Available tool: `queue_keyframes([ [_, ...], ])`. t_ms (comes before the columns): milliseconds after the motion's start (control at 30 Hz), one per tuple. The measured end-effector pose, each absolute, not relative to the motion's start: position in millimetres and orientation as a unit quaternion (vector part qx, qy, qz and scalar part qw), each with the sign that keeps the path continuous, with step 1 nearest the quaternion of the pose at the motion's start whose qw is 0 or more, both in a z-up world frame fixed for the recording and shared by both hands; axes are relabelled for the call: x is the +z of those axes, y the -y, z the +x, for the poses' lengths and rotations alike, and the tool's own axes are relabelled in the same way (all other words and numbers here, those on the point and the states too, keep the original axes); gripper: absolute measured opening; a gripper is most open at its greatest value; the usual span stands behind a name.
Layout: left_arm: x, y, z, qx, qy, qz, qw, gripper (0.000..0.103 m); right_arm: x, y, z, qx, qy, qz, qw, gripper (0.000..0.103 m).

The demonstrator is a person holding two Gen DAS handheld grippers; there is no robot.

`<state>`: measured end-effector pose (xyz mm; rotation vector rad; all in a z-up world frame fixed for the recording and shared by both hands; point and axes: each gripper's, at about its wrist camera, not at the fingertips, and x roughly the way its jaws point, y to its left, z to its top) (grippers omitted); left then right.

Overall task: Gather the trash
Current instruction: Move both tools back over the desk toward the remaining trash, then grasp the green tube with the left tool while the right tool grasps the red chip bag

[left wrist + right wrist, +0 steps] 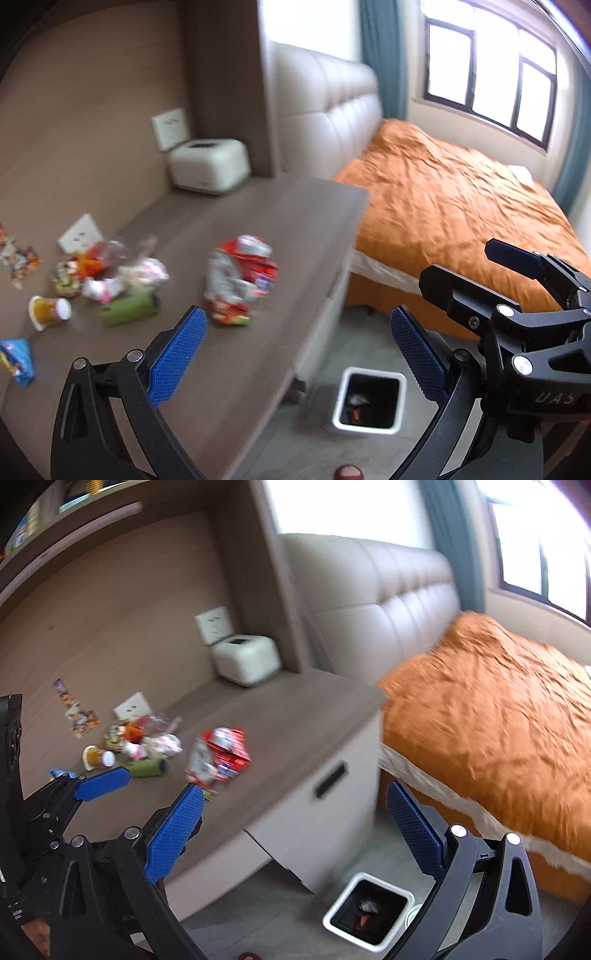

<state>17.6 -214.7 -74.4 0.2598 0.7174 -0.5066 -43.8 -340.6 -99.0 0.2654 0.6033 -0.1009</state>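
Note:
Trash lies on the brown desk [258, 229]: a red and white snack bag [240, 278], a green wrapper [127, 308], a small yellow cup [48, 312], a blue packet [16, 356] and a pile of crumpled wrappers [110, 271]. A white bin [369, 400] with a black liner stands on the floor and holds a few scraps. My left gripper [299, 354] is open and empty above the desk's edge. My right gripper [295, 834] is open and empty above the bin [369, 910]; it also shows in the left wrist view [517, 258]. The snack bag also shows in the right wrist view [219, 758].
A white tissue box [208, 166] stands at the desk's back corner by a wall socket [171, 127]. A bed with an orange cover [454, 218] and a padded headboard [332, 110] is to the right. A drawer front [328, 779] faces the bin. The frames are blurred.

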Motion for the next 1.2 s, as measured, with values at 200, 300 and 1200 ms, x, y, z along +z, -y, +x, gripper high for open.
queue_keyframes([
  [200, -58.4, 172.0, 37.4, -0.212, -0.332, 0.109, 0.913, 0.098, -83.1, 304.5, -10.9, -0.014, -0.289, 0.107, 0.951, 0.098],
  [300, -55.5, 153.2, 45.7, -0.202, -0.33, 0.1, 0.917, 0.098, -79.9, 290.4, 1.0, -0.004, -0.29, 0.1, 0.952, 0.098],
  [1200, -166.6, 85.2, 190.0, -0.071, -0.432, 0.061, 0.897, 0.098, -164.6, 252.9, 125.4, -0.061, -0.375, 0.05, 0.924, 0.098],
])
